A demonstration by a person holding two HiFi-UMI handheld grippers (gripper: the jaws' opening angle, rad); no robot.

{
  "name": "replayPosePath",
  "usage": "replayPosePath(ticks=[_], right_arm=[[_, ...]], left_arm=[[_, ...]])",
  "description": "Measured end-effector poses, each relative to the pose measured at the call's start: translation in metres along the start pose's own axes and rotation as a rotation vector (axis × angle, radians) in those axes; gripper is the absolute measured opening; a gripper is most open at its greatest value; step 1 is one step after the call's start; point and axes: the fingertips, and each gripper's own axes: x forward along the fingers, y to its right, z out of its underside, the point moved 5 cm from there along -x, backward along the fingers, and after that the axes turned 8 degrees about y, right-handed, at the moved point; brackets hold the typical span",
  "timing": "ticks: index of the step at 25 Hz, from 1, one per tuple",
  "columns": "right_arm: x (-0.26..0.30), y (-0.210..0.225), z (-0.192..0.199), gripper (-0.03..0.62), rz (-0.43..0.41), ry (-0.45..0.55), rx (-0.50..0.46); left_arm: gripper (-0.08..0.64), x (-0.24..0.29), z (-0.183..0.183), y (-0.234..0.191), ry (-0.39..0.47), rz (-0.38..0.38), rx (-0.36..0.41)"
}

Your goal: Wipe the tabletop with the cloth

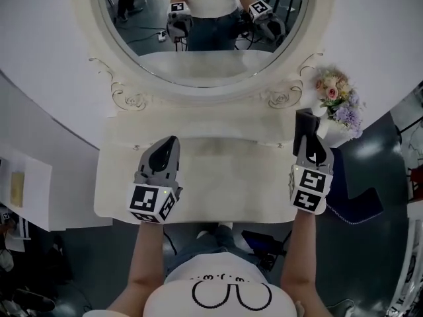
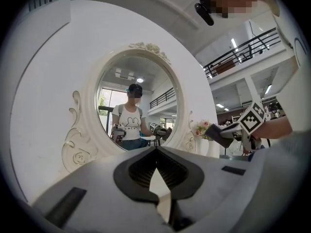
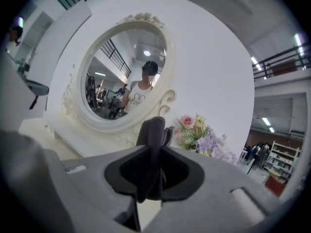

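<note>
Cream counter [image 1: 218, 177] under the mirror [image 1: 205, 18]: right claw [image 3: 154, 166] pinches the dark cloth [image 3: 151, 130] upright; left claw [image 2: 156, 149], well apart, closed and empty.

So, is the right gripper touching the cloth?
Touching. The right gripper view shows the right gripper closed on the cloth, which sticks up past its jaws.

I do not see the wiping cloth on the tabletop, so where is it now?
The dark cloth is pinched in the right gripper's jaws, on the right side of the head view, close to the flowers.
</note>
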Motion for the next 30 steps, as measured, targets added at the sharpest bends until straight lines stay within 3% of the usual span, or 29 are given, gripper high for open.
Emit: replayPosePath(ticks=[5,8,12,21,30], right_arm=[[-0.029,-0.015,-0.039,0.069,-0.162,0.174,0.320],[-0.051,-0.028,-0.051,0.071,-0.185,0.238,0.364],[-0.071,-0.048,-0.062,0.071,-0.221,0.264,0.355],[-0.077,-0.100,-0.019,0.072,-0.237,0.046,0.292],[-0.062,-0.145,0.100,0.077,-0.293,-0.303,0.256]], left_arm=[[-0.003,-0.015,-0.025,-0.011,0.061,-0.019,0.009],[-0.003,-0.027,-0.035,-0.015,0.084,-0.018,0.011],[-0.002,-0.042,-0.040,-0.019,0.099,-0.018,0.007],[-0.003,-0.081,-0.014,-0.034,0.030,-0.046,-0.029],[-0.002,-0.111,0.044,-0.048,-0.109,-0.099,-0.089]])
